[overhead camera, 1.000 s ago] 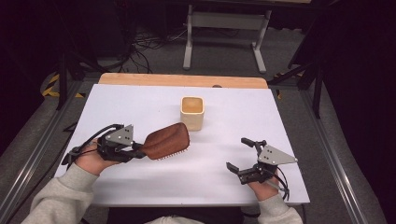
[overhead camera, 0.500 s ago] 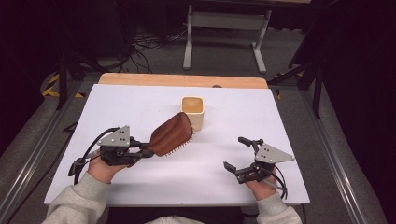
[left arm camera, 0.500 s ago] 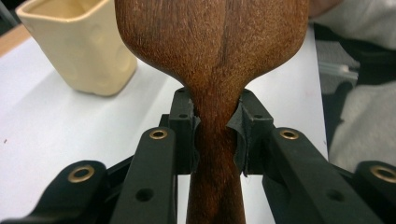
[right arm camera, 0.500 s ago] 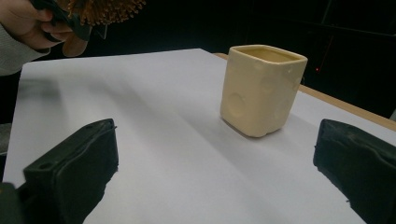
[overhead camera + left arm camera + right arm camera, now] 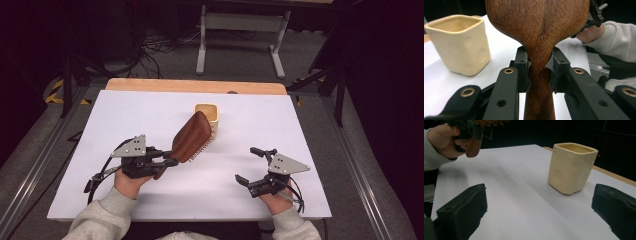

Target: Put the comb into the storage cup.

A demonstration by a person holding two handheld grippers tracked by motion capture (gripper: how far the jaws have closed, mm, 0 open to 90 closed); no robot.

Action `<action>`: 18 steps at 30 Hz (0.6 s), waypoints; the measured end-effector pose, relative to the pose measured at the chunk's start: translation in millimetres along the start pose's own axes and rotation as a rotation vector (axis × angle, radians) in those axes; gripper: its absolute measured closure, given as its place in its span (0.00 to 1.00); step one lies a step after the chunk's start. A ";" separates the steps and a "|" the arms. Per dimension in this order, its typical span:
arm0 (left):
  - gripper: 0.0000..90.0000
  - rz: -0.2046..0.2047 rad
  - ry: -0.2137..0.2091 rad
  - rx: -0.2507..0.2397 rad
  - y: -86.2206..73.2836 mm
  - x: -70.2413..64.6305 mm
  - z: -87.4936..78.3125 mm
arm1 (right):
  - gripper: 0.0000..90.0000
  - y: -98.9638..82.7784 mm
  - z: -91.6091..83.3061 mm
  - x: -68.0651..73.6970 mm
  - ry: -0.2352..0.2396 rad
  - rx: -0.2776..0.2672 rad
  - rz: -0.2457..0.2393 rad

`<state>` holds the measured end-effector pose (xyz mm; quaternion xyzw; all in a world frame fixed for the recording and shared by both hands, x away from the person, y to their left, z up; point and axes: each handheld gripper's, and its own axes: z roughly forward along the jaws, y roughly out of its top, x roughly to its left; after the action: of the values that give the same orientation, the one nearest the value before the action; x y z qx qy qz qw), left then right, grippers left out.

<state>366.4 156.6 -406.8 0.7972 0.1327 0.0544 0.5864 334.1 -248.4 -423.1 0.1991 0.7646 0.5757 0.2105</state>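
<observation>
Wooden hairbrush clamped by its neck in the left gripper, head raised just beside the cream cup; right gripper wide open, empty.

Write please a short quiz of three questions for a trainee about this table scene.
1. True or false: the left claw is shut on the wooden brush.
2. Which is between the jaws of the right claw? A) the cup B) the brush C) nothing
3. Fill in: the brush bristles face ____.

Key: 1 true, it pinches the handle. 2 C, the jaws stand open; the cream cup is apart, farther up the white table. 3 down, toward the table.
</observation>
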 end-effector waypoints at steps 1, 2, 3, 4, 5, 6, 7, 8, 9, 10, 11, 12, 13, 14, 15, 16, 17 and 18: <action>0.81 0.000 0.000 0.000 0.0 0.0 0.0 | 0.01 0.2 0.4 0.3 0.002 -0.004 -0.003; 0.81 0.003 0.001 0.009 -0.9 -0.1 1.4 | 0.01 0.9 0.9 1.1 0.003 -0.002 -0.003; 0.81 0.004 0.005 0.011 -2.0 -0.6 2.6 | 0.01 1.3 1.4 1.5 0.006 -0.003 -0.003; 0.81 0.005 0.009 0.013 -2.3 -0.7 2.8 | 0.01 1.6 2.0 1.8 0.008 -0.005 -0.002; 0.81 0.006 0.015 0.011 -2.6 -1.1 3.2 | 0.01 2.3 2.5 2.5 0.010 -0.003 0.000; 0.81 0.006 0.015 0.011 -2.6 -1.1 3.2 | 0.01 2.3 2.5 2.5 0.010 -0.003 0.000; 0.81 0.007 0.016 0.011 -2.9 -1.0 3.5 | 0.01 3.1 3.8 2.9 0.017 -0.007 -0.001; 0.81 0.013 0.021 0.012 -3.1 -1.1 3.9 | 0.01 4.2 4.6 3.3 0.023 -0.006 0.000; 0.81 0.021 0.034 0.015 -3.4 -1.7 4.3 | 0.01 5.7 5.8 3.5 0.031 -0.009 0.000; 0.81 0.029 0.046 0.018 -4.6 -2.2 5.8 | 0.01 10.2 8.2 3.7 0.044 0.003 0.006; 0.81 0.029 0.046 0.018 -4.6 -2.2 5.8 | 0.01 10.2 8.2 3.7 0.044 0.003 0.006; 0.81 0.038 0.061 0.019 -5.4 -2.9 6.8 | 0.01 12.9 9.5 3.8 0.050 0.007 0.011; 0.81 0.046 0.070 0.019 -6.4 -3.7 8.0 | 0.01 16.4 11.6 3.9 0.056 0.008 0.015; 0.81 0.054 0.075 0.021 -6.7 -4.1 8.5 | 0.01 20.2 13.9 4.5 0.059 0.010 0.016; 0.81 0.060 0.079 0.021 -7.1 -4.6 9.4 | 0.01 22.7 15.2 5.0 0.060 0.009 0.015; 0.81 0.064 0.085 0.023 -7.3 -5.2 9.9 | 0.01 26.1 17.2 5.8 0.061 0.006 0.012; 0.81 0.061 0.095 0.022 -7.6 -6.0 10.6 | 0.01 29.5 19.6 6.5 0.068 0.004 0.013; 0.81 0.062 0.097 0.021 -7.7 -5.7 10.8 | 0.01 34.7 23.8 7.8 0.078 0.001 0.016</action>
<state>362.4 147.2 -417.0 0.8036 0.1368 0.1097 0.5688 343.0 -216.2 -396.3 0.1827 0.7708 0.5845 0.1756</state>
